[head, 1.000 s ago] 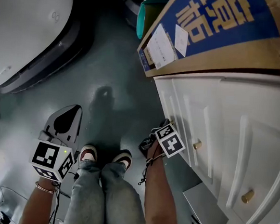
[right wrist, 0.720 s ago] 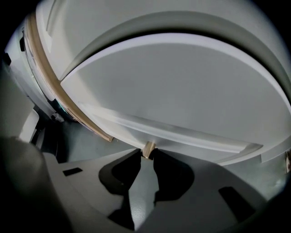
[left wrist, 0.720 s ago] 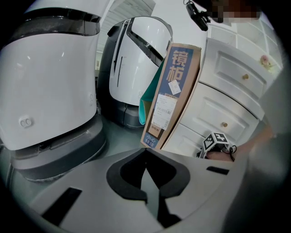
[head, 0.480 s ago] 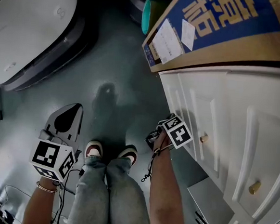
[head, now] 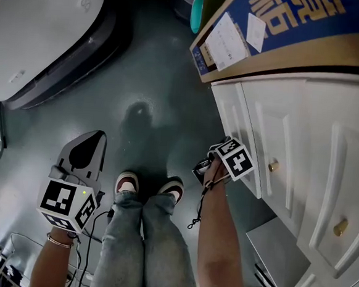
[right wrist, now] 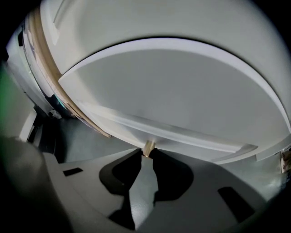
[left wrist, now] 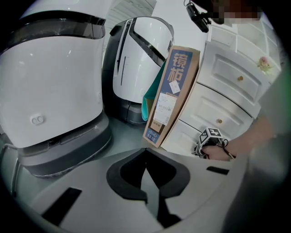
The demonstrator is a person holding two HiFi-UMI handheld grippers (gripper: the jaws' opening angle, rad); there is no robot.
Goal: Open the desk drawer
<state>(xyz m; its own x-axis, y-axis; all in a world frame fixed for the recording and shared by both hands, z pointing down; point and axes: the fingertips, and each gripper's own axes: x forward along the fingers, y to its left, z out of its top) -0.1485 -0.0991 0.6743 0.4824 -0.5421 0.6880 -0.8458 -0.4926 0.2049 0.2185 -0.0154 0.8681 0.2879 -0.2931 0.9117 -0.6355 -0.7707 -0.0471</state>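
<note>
A white cabinet [head: 304,137] with stacked drawers and small brass knobs [head: 273,166] stands at the right of the head view. My right gripper [head: 215,164] points steeply down at the lowest drawer front [right wrist: 173,91]; its marker cube and the hand hide the tips there. In the right gripper view the jaws have just been closing, and a brass knob [right wrist: 148,148] sits pinched between the two tips of my right gripper [right wrist: 148,152]. My left gripper [head: 88,142] hangs over the floor at lower left, away from the cabinet. Its tips meet with nothing between them in the left gripper view [left wrist: 145,154].
A cardboard box [head: 281,30] with blue print leans against the cabinet's far end, with a teal bin [head: 199,5] behind it. A large white and dark machine [head: 45,42] fills the upper left. The person's legs and shoes [head: 145,186] stand on the grey floor between the grippers.
The head view has shifted, so the cabinet and the right gripper sit a little higher and farther right in the picture. The right gripper stays at the lowest drawer; the left one keeps its spot.
</note>
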